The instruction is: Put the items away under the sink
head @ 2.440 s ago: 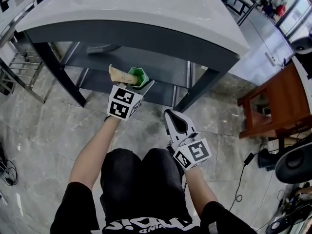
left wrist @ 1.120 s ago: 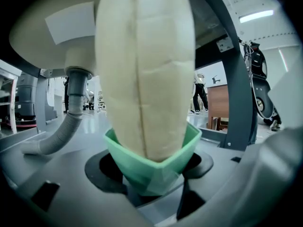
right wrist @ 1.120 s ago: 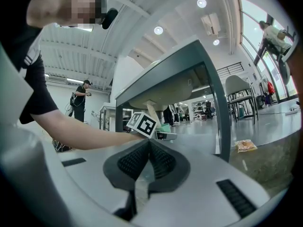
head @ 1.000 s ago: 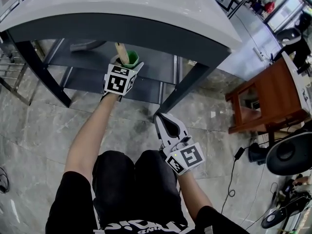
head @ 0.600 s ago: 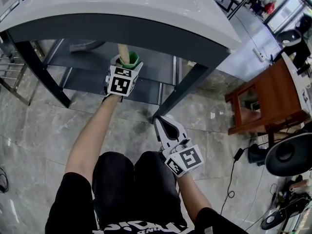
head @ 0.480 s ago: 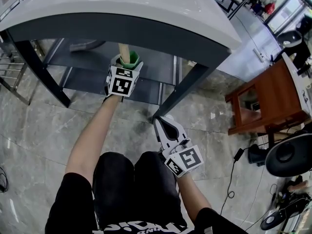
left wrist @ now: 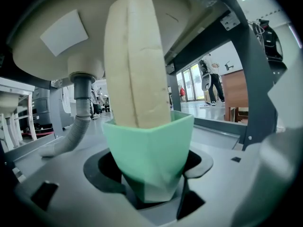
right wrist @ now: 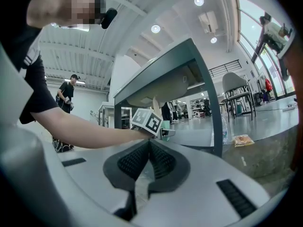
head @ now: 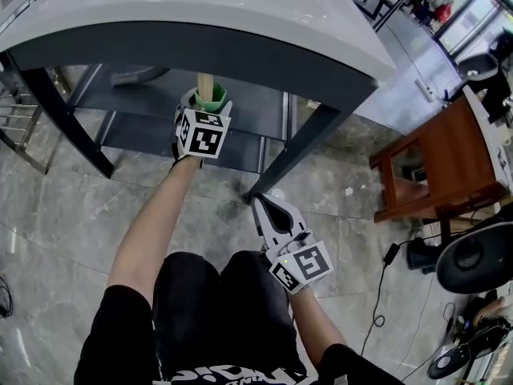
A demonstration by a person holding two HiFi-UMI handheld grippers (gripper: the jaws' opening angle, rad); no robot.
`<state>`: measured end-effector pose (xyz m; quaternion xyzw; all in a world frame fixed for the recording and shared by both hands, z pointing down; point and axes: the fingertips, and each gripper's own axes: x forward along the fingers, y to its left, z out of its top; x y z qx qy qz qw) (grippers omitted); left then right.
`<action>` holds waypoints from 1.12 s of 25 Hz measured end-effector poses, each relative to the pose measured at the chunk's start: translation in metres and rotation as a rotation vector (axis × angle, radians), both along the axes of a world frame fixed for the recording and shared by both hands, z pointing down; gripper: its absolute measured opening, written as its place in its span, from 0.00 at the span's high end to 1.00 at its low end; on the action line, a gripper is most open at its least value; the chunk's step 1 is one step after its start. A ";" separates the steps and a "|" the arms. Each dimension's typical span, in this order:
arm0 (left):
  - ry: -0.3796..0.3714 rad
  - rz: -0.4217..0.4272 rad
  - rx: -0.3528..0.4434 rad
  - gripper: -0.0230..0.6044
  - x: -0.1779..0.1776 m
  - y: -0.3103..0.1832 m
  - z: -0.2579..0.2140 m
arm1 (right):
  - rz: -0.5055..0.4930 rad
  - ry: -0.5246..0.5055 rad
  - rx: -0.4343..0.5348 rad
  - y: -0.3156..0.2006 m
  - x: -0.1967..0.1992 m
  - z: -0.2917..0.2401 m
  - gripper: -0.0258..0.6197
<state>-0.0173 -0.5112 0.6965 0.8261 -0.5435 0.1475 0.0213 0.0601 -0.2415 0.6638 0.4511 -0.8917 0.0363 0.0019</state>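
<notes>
Got the green cup [left wrist: 149, 155] from tilted to upright, left gripper [head: 207, 109] clamped on it, over the far shelf [head: 258, 112] under the sink [head: 200, 6]. Right gripper [head: 269, 204] is closed on nothing. Set-down next, I reckon.

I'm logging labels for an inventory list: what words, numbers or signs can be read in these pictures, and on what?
No text here can be read.
Shirt print: white letters, cut off at the picture's edge, unreadable.
Marker cubes: square patterns only, no words.
White patch under the basin: blank.
Green cup: no print visible.
</notes>
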 end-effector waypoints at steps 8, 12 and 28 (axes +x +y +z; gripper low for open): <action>-0.034 0.020 0.007 0.44 0.005 0.002 0.002 | 0.007 0.000 -0.002 -0.002 0.001 0.001 0.93; -0.046 0.024 0.013 0.43 0.006 0.003 0.002 | 0.007 0.003 -0.004 0.000 0.000 0.000 0.93; 0.046 0.008 0.038 0.28 -0.014 0.022 0.005 | 0.004 -0.013 -0.005 0.002 -0.005 0.003 0.93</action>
